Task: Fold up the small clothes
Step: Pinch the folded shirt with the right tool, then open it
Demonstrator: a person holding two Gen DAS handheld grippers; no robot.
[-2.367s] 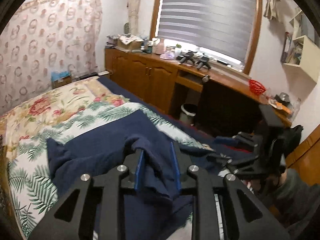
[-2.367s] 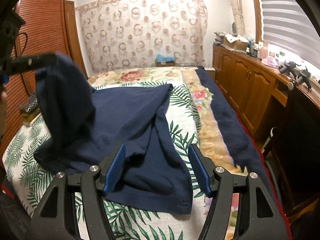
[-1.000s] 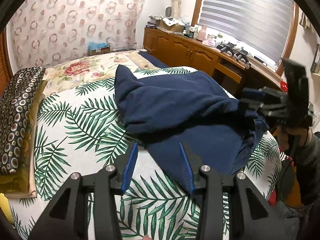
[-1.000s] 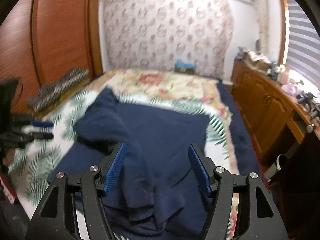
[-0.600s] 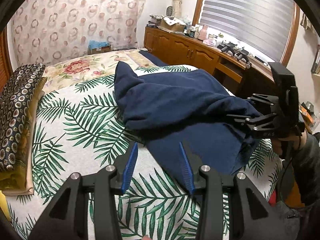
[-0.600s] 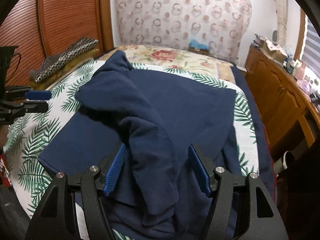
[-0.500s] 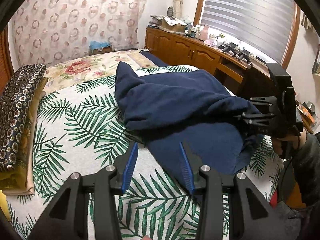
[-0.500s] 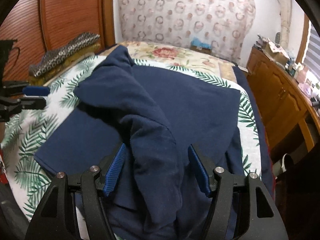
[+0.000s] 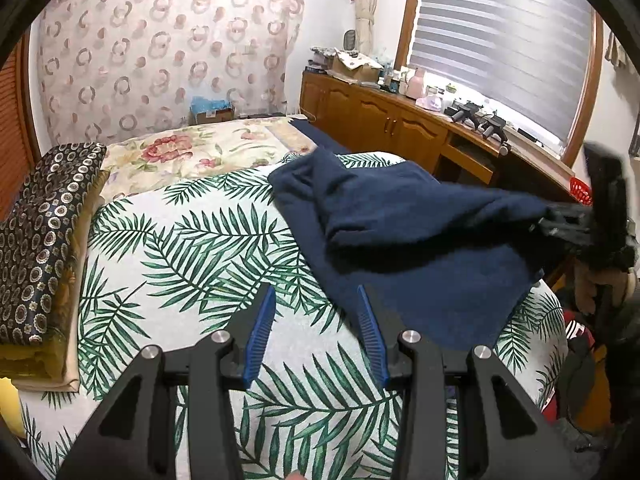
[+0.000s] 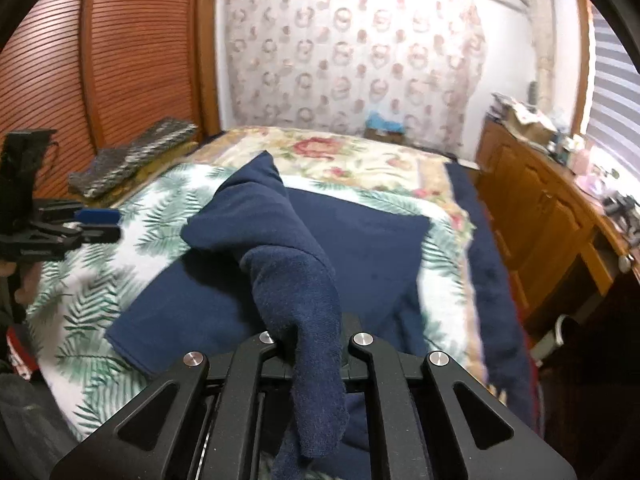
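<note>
left wrist view: a bed with a palm-leaf sheet (image 9: 192, 248) fills the room, wooden cabinets (image 9: 384, 120) under a blinded window. the left gripper (image 9: 316, 332) hangs partly open, empty. the right gripper (image 10: 316, 344) pinches the navy garment (image 10: 352, 236) lying on the sheet.

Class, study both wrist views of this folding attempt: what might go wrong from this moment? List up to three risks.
1. The right gripper pinches only a narrow bunched ridge of the dark navy knit garment; pulling may slip it free or drag the whole piece crooked.
2. The left gripper stands open over the palm-leaf bedsheet, holding nothing, so no edge is anchored.
3. The garment lies rumpled, so a fold may trap creases.
</note>
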